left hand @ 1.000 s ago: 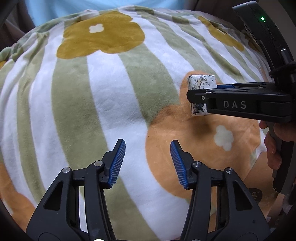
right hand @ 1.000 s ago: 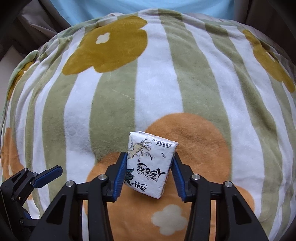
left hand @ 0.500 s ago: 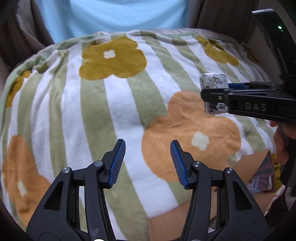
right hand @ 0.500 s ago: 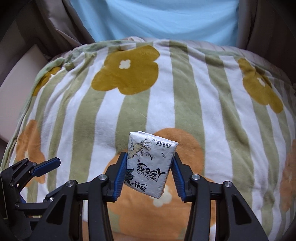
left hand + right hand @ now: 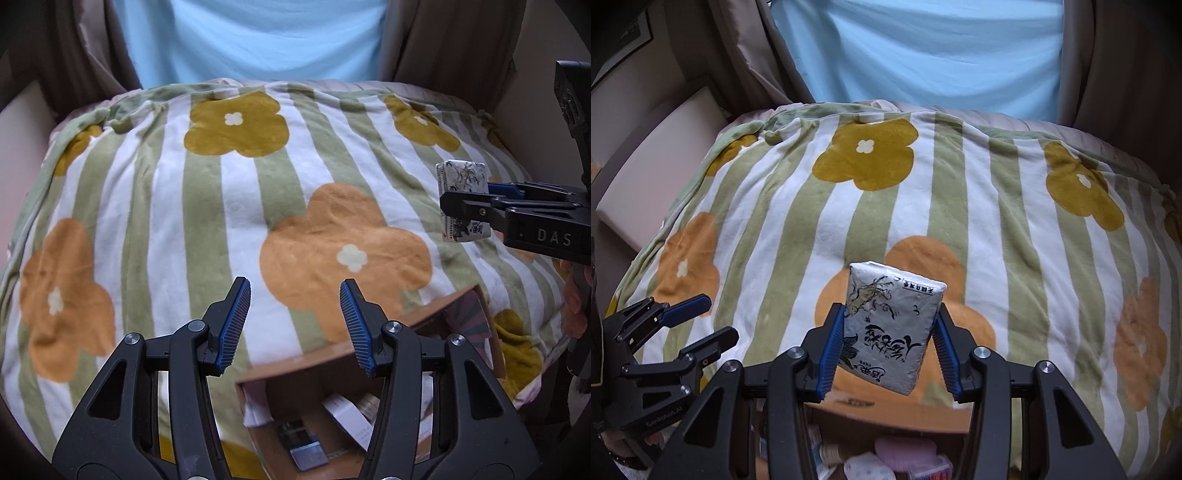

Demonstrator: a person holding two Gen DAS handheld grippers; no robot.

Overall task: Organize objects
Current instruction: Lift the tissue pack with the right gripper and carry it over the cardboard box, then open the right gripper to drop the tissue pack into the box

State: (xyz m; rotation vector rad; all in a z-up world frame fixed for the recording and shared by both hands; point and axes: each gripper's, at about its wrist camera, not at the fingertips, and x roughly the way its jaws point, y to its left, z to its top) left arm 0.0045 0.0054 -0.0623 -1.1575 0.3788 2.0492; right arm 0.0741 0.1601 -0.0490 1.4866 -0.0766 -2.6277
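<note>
My right gripper (image 5: 888,341) is shut on a white tissue pack (image 5: 892,325) with black ink drawings and holds it in the air above the striped flower blanket (image 5: 923,206). The same tissue pack (image 5: 462,201) shows at the right of the left wrist view, clamped in the right gripper (image 5: 469,206). My left gripper (image 5: 294,325) is open and empty, above the blanket's front edge; it also shows at the lower left of the right wrist view (image 5: 701,321). An open cardboard box (image 5: 332,354) sits below both grippers, with several items inside.
The blanket (image 5: 184,206) covers a bed. A light blue curtain (image 5: 916,48) and brown drapes (image 5: 1126,62) hang behind it. A beige panel (image 5: 653,162) stands at the left. The box (image 5: 897,417) holds a pink item (image 5: 908,448) and white packs.
Both grippers have pulled back and up from the blanket, the right one still holding the tissue pack. The cardboard box has come into view below them.
</note>
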